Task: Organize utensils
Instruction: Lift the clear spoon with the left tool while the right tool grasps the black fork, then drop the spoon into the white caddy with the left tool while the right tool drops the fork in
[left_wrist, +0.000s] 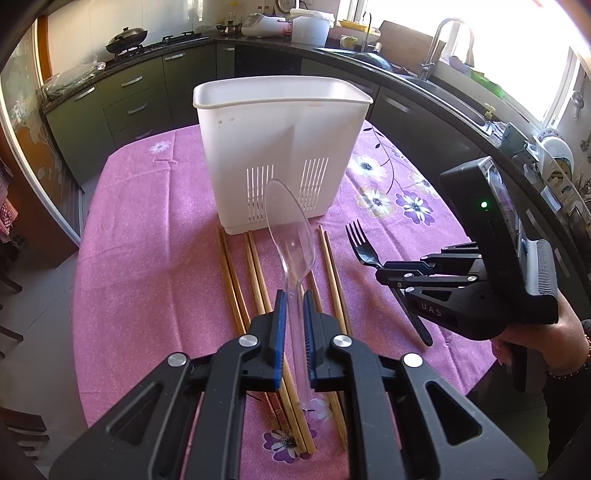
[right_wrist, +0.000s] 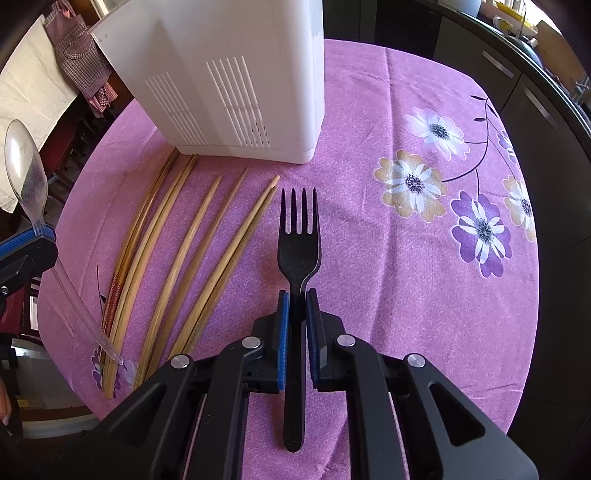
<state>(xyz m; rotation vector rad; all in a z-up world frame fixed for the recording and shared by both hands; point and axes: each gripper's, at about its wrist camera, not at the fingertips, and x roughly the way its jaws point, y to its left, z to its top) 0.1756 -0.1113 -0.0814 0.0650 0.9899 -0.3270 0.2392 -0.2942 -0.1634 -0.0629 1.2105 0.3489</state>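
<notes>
My left gripper (left_wrist: 293, 295) is clamped on the clear plastic spoon (left_wrist: 290, 229), blue pads pinching the handle, bowl tipped up and away toward the white utensil caddy (left_wrist: 282, 147). The spoon is off the cloth here; from the right wrist view I can see its handle tail hanging down over the chopsticks. My right gripper (right_wrist: 295, 293) is pressed onto the black fork (right_wrist: 298, 240), pads squeezing the neck just behind the head, the long handle running back between the fingers. The fork points tines-forward toward the caddy, and I cannot tell whether it sits on the cloth or just above it.

Out from there: the wooden chopsticks (right_wrist: 207, 236) lie on the cloth in a loose row just left of the fork, tips toward the caddy's base, at least 6 sticks showing. The caddy stands upright on the pink flowered tablecloth (right_wrist: 388, 295), slotted vents low on its front wall, a divider showing through the middle. In the left wrist view my right hand (left_wrist: 543, 328) wraps the right gripper's handle at the table's edge. Kitchen counter, sink and stove ring the room behind.
</notes>
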